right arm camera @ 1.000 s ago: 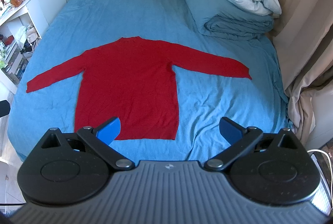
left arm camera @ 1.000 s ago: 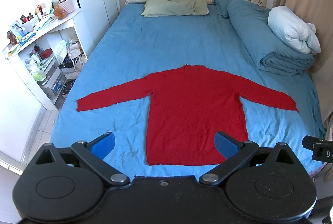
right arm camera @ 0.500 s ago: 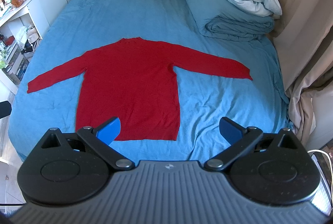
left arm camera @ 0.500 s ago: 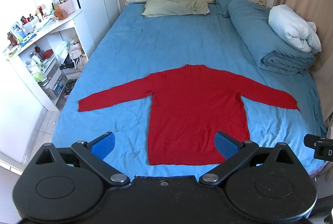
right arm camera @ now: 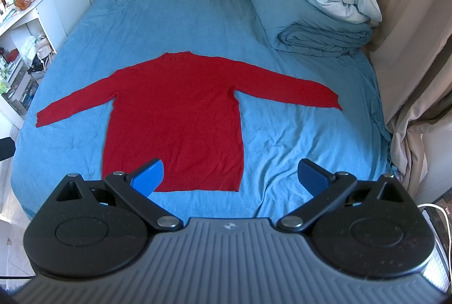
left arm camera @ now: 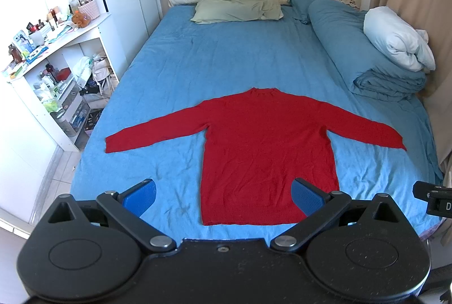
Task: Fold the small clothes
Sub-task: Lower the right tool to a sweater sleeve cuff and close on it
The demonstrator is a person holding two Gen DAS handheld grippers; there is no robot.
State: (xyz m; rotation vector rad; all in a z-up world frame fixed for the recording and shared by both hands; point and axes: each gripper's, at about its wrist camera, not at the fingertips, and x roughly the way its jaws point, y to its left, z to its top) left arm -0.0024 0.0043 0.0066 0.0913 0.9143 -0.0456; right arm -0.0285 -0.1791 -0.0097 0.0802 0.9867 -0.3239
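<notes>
A red long-sleeved sweater (left arm camera: 268, 151) (right arm camera: 175, 117) lies flat on the blue bed sheet (left arm camera: 226, 58), both sleeves spread out sideways and the hem toward me. My left gripper (left arm camera: 223, 191) hovers open above the foot of the bed, its blue pads on either side of the hem as seen in the left wrist view. My right gripper (right arm camera: 230, 174) is open too, held over the hem's right corner with nothing between its fingers. Neither gripper touches the cloth.
A rolled blue duvet (left arm camera: 375, 58) with a white pillow (left arm camera: 395, 41) lies along the right side, a green pillow (left arm camera: 237, 8) at the headboard. White shelves (left arm camera: 53, 69) full of clutter stand left of the bed. Beige curtains (right arm camera: 409, 21) hang on the right.
Both views have shifted very slightly, so the sweater sits a touch differently in each frame. The sweater itself has not moved and both grippers stay open.
</notes>
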